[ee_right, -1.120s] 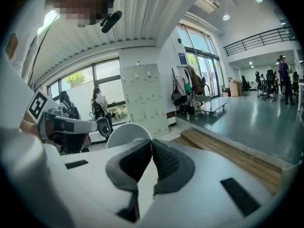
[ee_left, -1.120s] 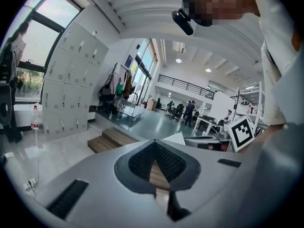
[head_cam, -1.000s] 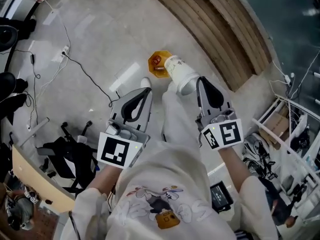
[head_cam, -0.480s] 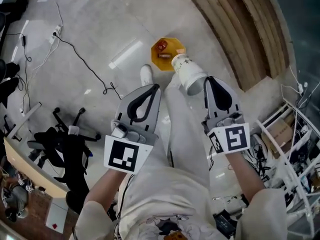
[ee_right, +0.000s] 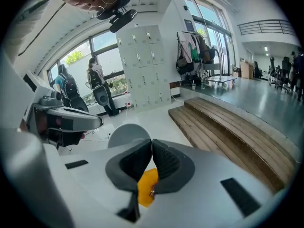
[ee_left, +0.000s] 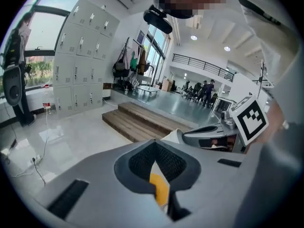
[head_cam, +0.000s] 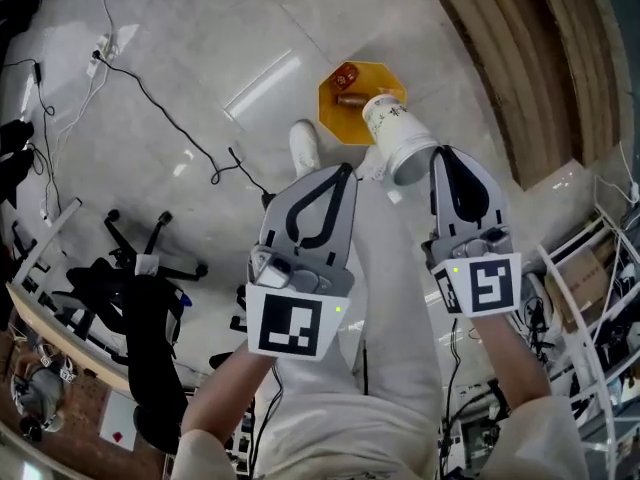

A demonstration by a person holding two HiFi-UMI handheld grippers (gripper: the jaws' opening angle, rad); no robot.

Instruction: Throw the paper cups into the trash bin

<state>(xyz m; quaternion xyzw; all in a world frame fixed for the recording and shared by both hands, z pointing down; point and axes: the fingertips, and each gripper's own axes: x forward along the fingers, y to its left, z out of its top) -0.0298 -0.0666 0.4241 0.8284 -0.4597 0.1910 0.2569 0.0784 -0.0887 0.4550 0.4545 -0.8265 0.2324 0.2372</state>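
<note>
In the head view a white paper cup (head_cam: 398,133) hangs tilted over the floor, its open mouth toward me. My right gripper (head_cam: 440,151) is shut on its wall. An orange trash bin (head_cam: 330,120) stands on the floor just beyond and below the cup, with a red item and a brown item inside. My left gripper (head_cam: 347,168) is shut with nothing in it, to the left of the cup. In the right gripper view (ee_right: 151,141) the cup (ee_right: 124,134) shows behind the jaws and the bin (ee_right: 146,186) through their gap. The left gripper view (ee_left: 154,141) also shows the bin (ee_left: 160,190).
Wooden steps (head_cam: 530,58) curve along the right. Black cables (head_cam: 160,108) and a power strip (head_cam: 105,48) lie on the floor at left. A black office chair (head_cam: 140,298) stands at lower left, a white rack (head_cam: 600,298) at right. A white shoe (head_cam: 303,146) is near the bin.
Both grippers and the held cup have moved forward toward the bin, which now lies just beyond the cup. The right gripper stays shut on the cup.
</note>
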